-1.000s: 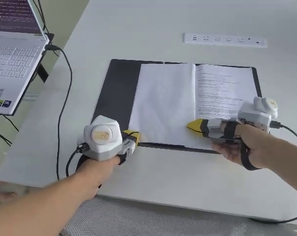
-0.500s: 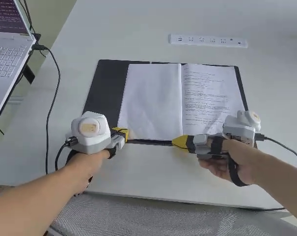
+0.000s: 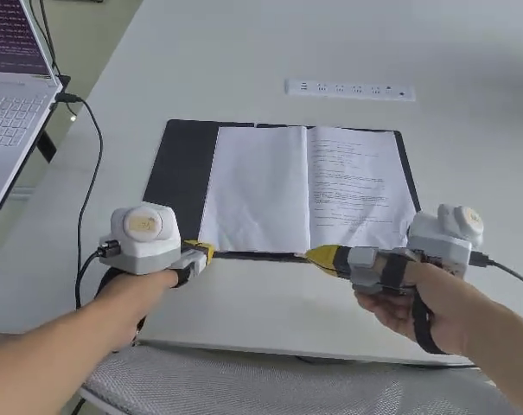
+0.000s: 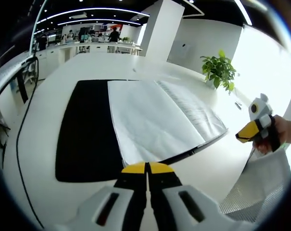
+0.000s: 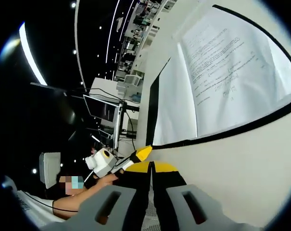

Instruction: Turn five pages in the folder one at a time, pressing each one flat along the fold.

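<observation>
Head view: the folder (image 3: pixel 180 169) lies open on the white tabletop (image 3: pixel 468 156), its black cover showing on the left, a blank page (image 3: pixel 257 186) in the middle and a printed page (image 3: pixel 358 186) to the right of the fold. The left forearm reaches in from the lower left. The left hand (image 3: pixel 149 284) is wrapped under the left hand-held gripper (image 3: pixel 202 250), whose yellow tips point right, just short of the folder's near edge below the blank page. The right forearm comes in from the lower right, and the right hand (image 3: pixel 410 294) holds the right hand-held gripper (image 3: pixel 318 255) level, pointing left. Its tip sits at the folder's near edge below the fold; I cannot tell whether it touches. A laptop (image 3: pixel 10 78) and its cable (image 3: pixel 90 173) sit at the far left, and a power strip (image 3: pixel 349 89) lies beyond the folder.

Left gripper view: the left hand-held gripper (image 4: pixel 146 166) has its jaws pressed together with nothing between them, aimed at the folder's (image 4: pixel 85 130) near edge. The right hand-held gripper (image 4: pixel 247 131) enters from the right, beside the printed page (image 4: pixel 193 108).

Right gripper view: the right hand-held gripper (image 5: pixel 152 165) also has its jaws pressed together and empty, close to the folder's (image 5: pixel 152 108) black edge. The left hand-held gripper (image 5: pixel 141 154) shows beyond its tips.
</observation>
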Tool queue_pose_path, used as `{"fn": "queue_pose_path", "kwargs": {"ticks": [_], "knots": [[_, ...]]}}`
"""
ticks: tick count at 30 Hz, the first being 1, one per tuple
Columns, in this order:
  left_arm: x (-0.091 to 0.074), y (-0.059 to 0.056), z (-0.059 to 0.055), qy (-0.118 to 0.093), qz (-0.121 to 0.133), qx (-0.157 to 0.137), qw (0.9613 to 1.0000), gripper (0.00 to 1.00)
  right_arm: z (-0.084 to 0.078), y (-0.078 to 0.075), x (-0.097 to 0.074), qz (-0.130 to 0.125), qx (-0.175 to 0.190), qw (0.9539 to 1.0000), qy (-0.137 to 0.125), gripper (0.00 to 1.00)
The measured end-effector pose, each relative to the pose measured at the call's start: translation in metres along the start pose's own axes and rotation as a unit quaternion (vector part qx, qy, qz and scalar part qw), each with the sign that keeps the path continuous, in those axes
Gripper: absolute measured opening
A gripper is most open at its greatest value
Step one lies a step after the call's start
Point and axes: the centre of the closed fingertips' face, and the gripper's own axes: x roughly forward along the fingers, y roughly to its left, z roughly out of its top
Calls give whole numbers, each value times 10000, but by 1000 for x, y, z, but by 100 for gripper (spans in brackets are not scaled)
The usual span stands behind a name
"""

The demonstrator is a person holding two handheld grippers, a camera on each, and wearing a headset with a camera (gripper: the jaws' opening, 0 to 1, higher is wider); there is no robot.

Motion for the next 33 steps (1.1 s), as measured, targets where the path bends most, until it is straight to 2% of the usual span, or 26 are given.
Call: {"fn": "queue_pose_path", "kwargs": {"ticks": [4, 11, 14, 17, 18, 20, 23, 27, 29, 30, 33], "knots": [[-16, -7, 9, 20, -10, 161, 9999, 0, 6, 6, -18, -56, -121, 9997, -205, 0], [-43, -23, 29, -109, -136, 328, 9993, 5, 24, 20, -53, -169, -278, 9970, -699, 11], [-53, -28, 35, -119, -170, 404, 9990, 10, 31, 28, -67, -237, -449, 9949, -870, 14], [-63, -30, 37, 3, -98, 399, 9992, 22, 35, 34, -79, -321, -528, 9932, -986, 19], [-67, -30, 38, 28, -59, 380, 9993, 27, 40, 34, -84, -446, -691, 9903, -1120, 22], [-76, -31, 41, -4, -15, 426, 9991, 32, 42, 33, -94, -728, -962, 9858, -1167, 30], [-90, -36, 47, -21, -17, 471, 9989, 36, 36, 40, -104, -889, -1150, 9824, -1174, 39], [-110, -42, 59, -192, 13, 612, 9979, 42, 30, 47, -119, -1126, -1302, 9766, -1290, 50], [-122, -45, 68, -326, 66, 710, 9969, 50, 27, 51, -127, -1211, -1493, 9717, -1371, 55], [-126, -46, 71, -374, 77, 730, 9966, 54, 26, 53, -130, -1246, -1498, 9707, -1404, 60], [-137, -49, 77, -419, 81, 745, 9963, 67, 25, 55, -142, -1503, -1737, 9606, -1564, 72]]}}
